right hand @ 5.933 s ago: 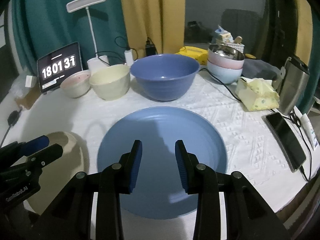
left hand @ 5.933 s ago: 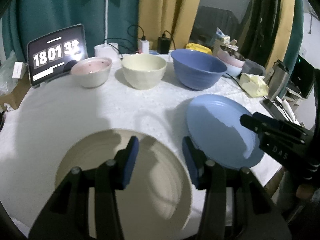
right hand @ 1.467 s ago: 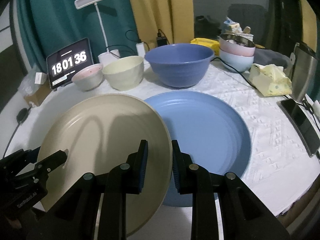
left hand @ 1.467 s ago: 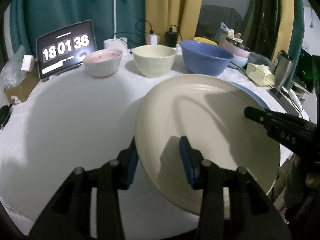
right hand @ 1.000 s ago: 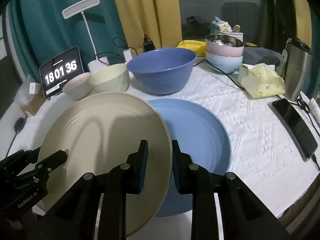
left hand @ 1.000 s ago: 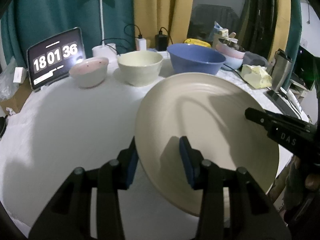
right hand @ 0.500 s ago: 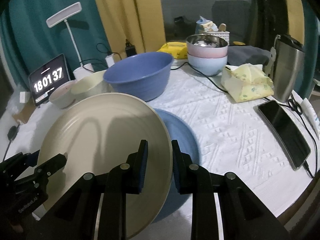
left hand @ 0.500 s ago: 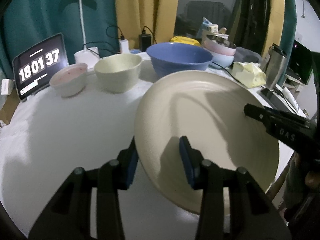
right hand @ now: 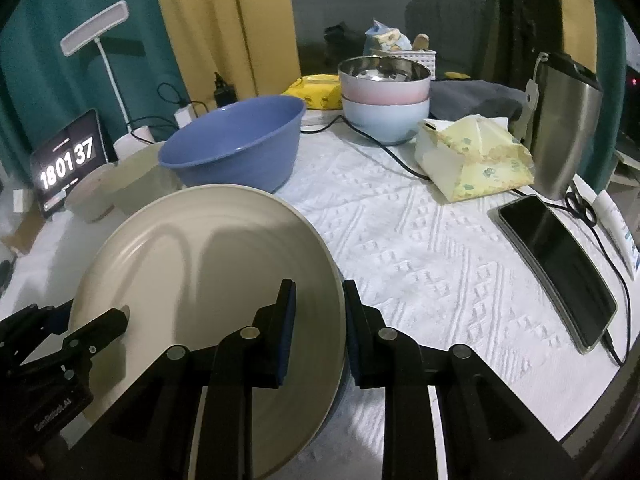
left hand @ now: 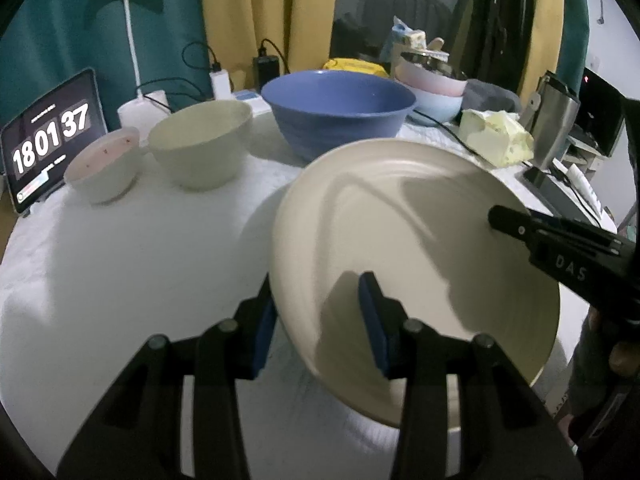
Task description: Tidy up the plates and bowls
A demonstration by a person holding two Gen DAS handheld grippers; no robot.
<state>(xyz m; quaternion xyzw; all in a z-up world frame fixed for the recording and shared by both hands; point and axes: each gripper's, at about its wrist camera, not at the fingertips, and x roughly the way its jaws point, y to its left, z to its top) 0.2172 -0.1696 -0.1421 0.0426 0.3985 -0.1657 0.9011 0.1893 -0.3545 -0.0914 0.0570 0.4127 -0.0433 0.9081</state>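
The tablet clock (left hand: 50, 136) at the far left of the surface (right hand: 420, 248) reads "18 01 37" in white digits; the right claw (right hand: 318, 320) carries the letters "DAS" on its body, seen from the left wrist, and the left claw (left hand: 316, 320) bears "GenRobot.AI" on its side, seen from the right wrist. Both claws are clenched on one cream plate (left hand: 400, 240), each with a blue pad on either face of the rim, at opposite edges, so the plate hangs tilted above the white textured cloth near the front of the surface. The plate is wide, matte and faintly ringed with concentric ridges. Behind it stand a pink bowl (left hand: 102, 166) with small red specks, a cream bowl (left hand: 200, 144) and a large blue bowl (right hand: 234, 144) in a row. Further right sit stacked pink and pale blue bowls (right hand: 386, 96), a yellow tissue pack (right hand: 474, 158), a steel tumbler (right hand: 564, 128) and a dark phone (right hand: 556, 268).
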